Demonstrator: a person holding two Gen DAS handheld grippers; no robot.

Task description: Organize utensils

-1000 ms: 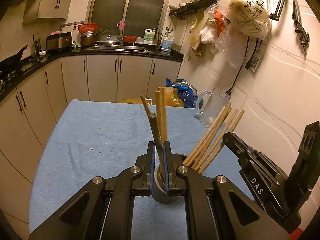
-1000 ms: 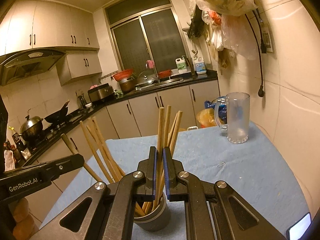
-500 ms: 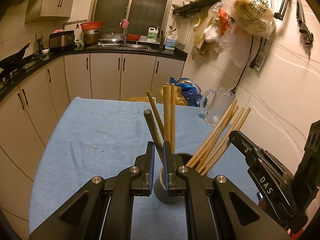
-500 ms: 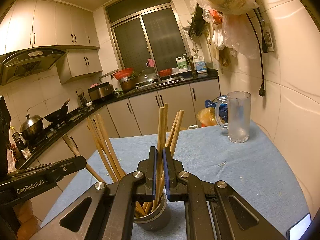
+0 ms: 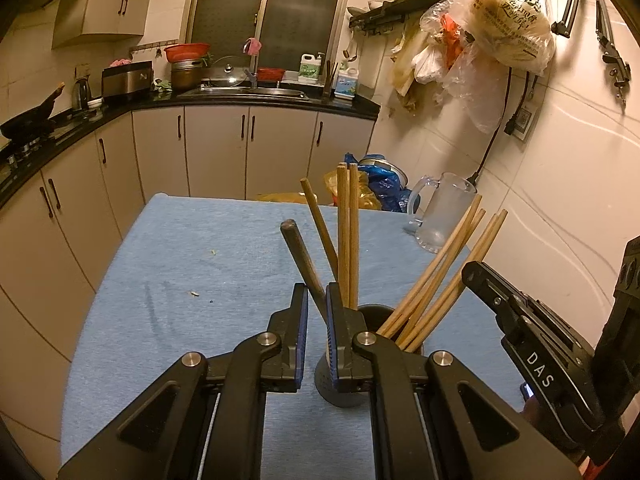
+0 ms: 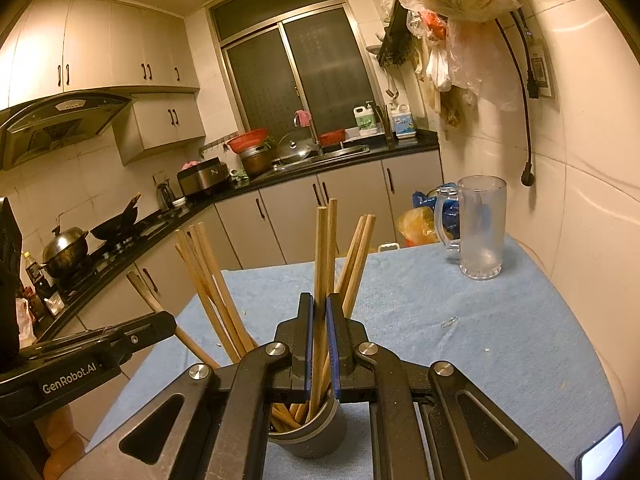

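The right gripper (image 6: 319, 344) has its fingers (image 6: 305, 340) pressed together on a pair of wooden chopsticks (image 6: 324, 248). This pair stands nearly upright, and its lower ends go down into the grey holder (image 6: 320, 438) just under the fingers. More chopsticks (image 6: 208, 280) lean to the left out of the same holder.

The left gripper (image 5: 317, 332) has its fingers (image 5: 301, 336) a little apart. Between them passes the dark handle (image 5: 302, 256) of one utensil, tilted to the left. It is not possible to say if the pads touch it. The holder (image 5: 344, 394) stands just behind the right finger, partly covered by it. A group of chopsticks (image 5: 444, 276) leans to the right.

The holder stands on a table (image 5: 180, 264) covered with a blue cloth. On the cloth are some small crumbs (image 5: 195, 293) and a paper clip (image 6: 450, 321). A frosted glass mug (image 6: 480, 228) stands at the far right corner, well apart from the holder.

Around the table is a kitchen with pale cabinets (image 5: 216, 148), a black counter, a sink (image 5: 248, 90) under a dark window and a wok (image 6: 116, 224) on the stove. Plastic bags (image 5: 500, 24) hang on the tiled wall.

The bottom of the holder is hidden behind the gripper in the right view. A bright screen (image 6: 600, 454) is cut off by the picture's lower right edge.
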